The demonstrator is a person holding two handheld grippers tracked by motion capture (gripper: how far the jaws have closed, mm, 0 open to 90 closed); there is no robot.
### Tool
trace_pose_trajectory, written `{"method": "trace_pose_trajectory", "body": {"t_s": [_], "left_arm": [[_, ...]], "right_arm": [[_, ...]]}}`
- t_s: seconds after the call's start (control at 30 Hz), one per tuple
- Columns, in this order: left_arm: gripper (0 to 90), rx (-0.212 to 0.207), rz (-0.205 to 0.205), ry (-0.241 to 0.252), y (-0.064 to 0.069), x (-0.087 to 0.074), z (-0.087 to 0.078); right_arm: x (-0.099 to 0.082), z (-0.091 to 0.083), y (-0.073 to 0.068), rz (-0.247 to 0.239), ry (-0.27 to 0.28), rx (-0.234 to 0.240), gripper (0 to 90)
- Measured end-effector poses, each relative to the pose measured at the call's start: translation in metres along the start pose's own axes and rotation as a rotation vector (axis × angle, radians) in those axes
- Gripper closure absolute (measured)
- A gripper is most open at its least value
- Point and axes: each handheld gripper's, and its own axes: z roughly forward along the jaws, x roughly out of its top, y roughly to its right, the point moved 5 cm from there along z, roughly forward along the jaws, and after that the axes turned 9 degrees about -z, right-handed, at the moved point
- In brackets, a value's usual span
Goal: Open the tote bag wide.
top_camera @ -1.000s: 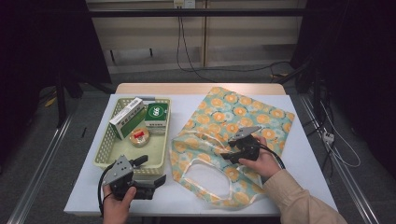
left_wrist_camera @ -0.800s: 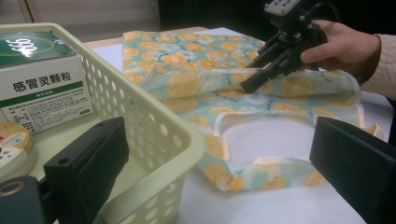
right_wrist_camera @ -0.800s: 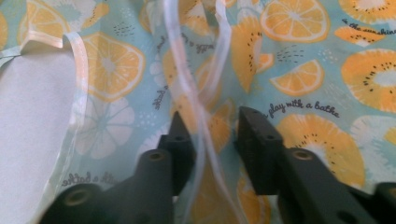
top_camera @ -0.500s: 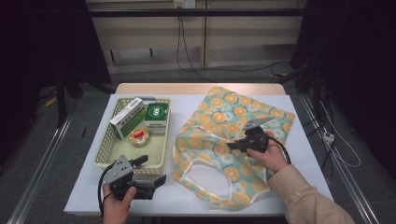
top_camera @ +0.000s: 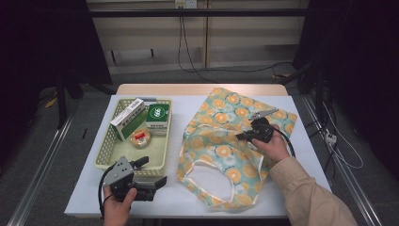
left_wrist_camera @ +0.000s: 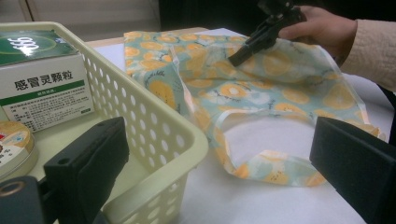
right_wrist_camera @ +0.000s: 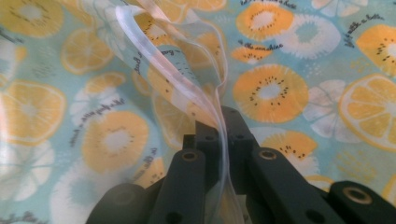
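Our right fingers [right_wrist_camera: 218, 126] have just clamped shut on the fruit-print bag's [top_camera: 221, 141] pale edge on the white bench [top_camera: 291, 155]; our left fingers [top_camera: 151, 172] stand open beside the basket [top_camera: 106, 155], whose box [left_wrist_camera: 44, 91] reads "感冒灵颗粒".

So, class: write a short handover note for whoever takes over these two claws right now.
Right claw: shut on the fruit-print bag's top edge, lifting it off the table.
Left claw: open, holding nothing, at the near end of the basket.
Basket holds two boxes and a round tin.
Done: bag edge gripped.
Probably left: open the bag wider and move the basket's items in.
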Motion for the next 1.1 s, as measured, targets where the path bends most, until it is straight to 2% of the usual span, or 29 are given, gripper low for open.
{"method": "trace_pose_trajectory", "body": {"t_s": [0.1, 0.27, 0.3, 0.4, 0.43, 0.57, 0.7, 0.8, 0.87, 0.97, 1.1], "left_arm": [[4.1, -0.001, -0.005, 0.003, 0.0, 0.0, 0.0], [4.1, 0.0, -0.006, 0.002, 0.0, 0.0, 0.0], [4.1, -0.001, -0.006, 0.001, 0.0, -0.001, 0.0], [4.1, -0.003, -0.003, -0.002, 0.0, -0.001, 0.001], [4.1, -0.003, 0.0, -0.003, 0.0, -0.001, 0.001], [4.1, -0.004, -0.005, -0.001, 0.0, -0.001, 0.001], [4.1, -0.003, -0.006, 0.0, 0.0, 0.0, 0.001], [4.1, -0.003, -0.004, -0.001, 0.0, -0.001, 0.0], [4.1, -0.003, -0.004, -0.001, 0.0, -0.001, 0.0], [4.1, -0.003, -0.002, -0.002, 0.001, 0.0, 0.0], [4.1, -0.002, 0.001, -0.003, 0.0, -0.001, 0.001]], "right_arm": [[-0.002, 0.007, 0.0, 0.001, -0.02, -0.007, 85.8], [-0.005, 0.012, -0.004, 0.007, -0.02, 0.001, 77.9], [-0.005, 0.012, -0.005, 0.006, -0.012, 0.006, 74.8], [-0.005, 0.013, -0.013, 0.007, 0.005, 0.039, 55.2], [-0.005, 0.013, -0.015, 0.004, 0.007, 0.044, 52.2], [-0.006, 0.016, -0.027, -0.05, 0.015, 0.027, 39.7], [-0.007, 0.019, -0.035, -0.147, 0.003, -0.004, 31.9], [-0.007, 0.019, -0.035, -0.153, -0.002, -0.006, 32.9], [-0.007, 0.018, -0.032, -0.156, 0.001, -0.014, 41.0], [-0.008, 0.016, -0.025, -0.135, 0.009, -0.028, 57.5], [-0.008, 0.015, -0.02, -0.127, 0.019, -0.034, 68.1]]}}
